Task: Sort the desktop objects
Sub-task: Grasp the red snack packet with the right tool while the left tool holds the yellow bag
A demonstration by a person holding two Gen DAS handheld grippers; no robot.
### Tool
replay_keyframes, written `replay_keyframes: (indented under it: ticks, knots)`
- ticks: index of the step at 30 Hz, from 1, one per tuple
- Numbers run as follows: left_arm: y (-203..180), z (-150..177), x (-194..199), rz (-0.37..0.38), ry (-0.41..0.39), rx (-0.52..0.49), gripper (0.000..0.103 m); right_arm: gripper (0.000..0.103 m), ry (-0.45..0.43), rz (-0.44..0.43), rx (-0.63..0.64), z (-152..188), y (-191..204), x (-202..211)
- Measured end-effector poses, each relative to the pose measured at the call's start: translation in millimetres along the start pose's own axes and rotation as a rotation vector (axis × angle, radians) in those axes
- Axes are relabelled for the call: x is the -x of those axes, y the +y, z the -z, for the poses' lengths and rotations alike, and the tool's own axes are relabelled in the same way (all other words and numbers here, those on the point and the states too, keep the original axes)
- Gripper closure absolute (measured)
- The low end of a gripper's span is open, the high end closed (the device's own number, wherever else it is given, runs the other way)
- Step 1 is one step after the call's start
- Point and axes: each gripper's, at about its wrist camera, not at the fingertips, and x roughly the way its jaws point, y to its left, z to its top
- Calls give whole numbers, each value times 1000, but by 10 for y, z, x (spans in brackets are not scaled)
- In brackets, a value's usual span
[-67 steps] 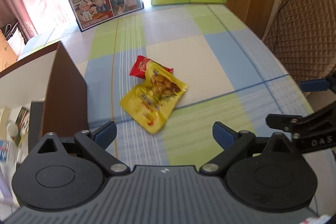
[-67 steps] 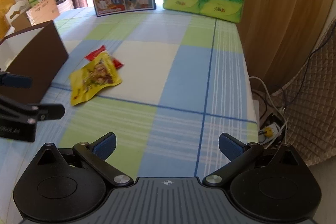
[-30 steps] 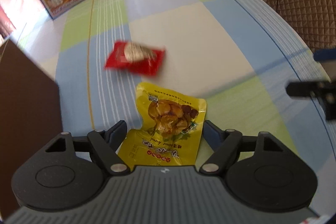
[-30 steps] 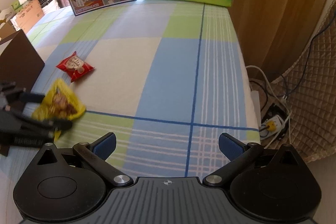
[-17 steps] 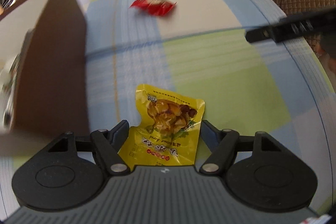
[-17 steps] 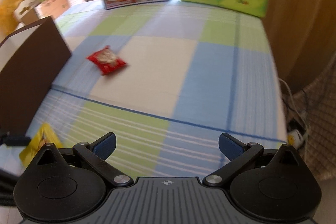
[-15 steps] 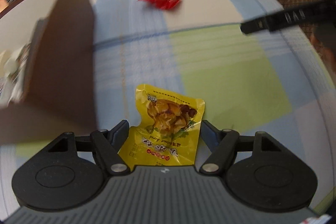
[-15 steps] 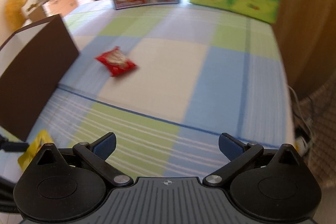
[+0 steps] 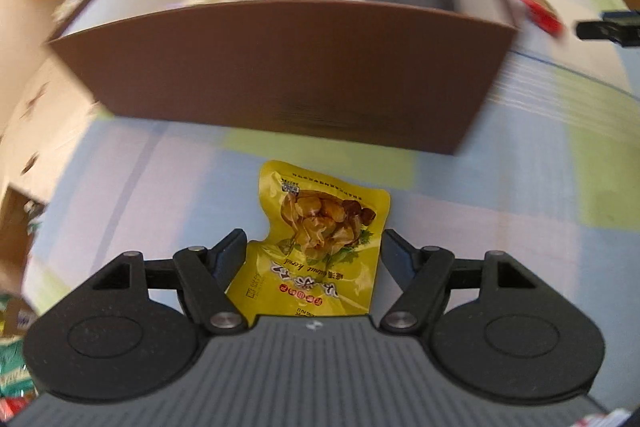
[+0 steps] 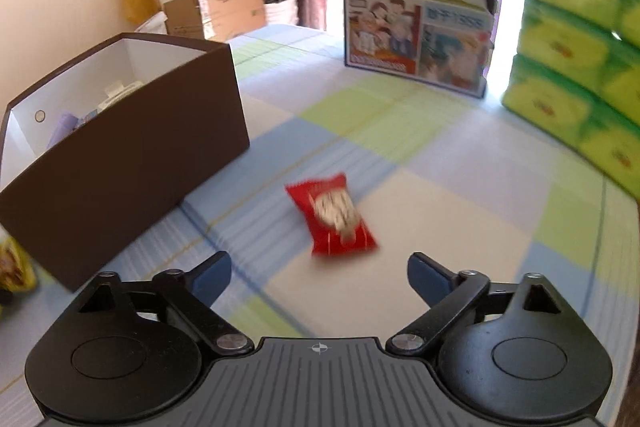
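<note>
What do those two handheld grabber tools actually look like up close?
Both look alike. The left gripper and right gripper each have a matte black body with a ribbed grey centre panel bearing a small crosshair mark, two round black discs at the sides, black linkage arms with silver pivot screws, and dark blue finger pads. No cables or sleeves show.

Red snack packet lies before the right gripper's spread fingers.
</note>
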Motion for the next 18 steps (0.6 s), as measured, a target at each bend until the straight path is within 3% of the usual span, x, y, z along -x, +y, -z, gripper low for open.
replay_keyframes:
  ticks: [9,11,14,18]
  knots:
    - [559,-64,92,-70,-25,129,33,35,55,7,76,-232,-40,-591]
    - [603,-43,147,-73,-30,137,33,42,78,12,78,-226,-41,-705]
    - [652,-22,141,-68,-33,141,33,63,97,4,82,-200,-15,-765]
    - [685,-35,118,-60,-35,142,33,68,103,3,82,-158,55,-686]
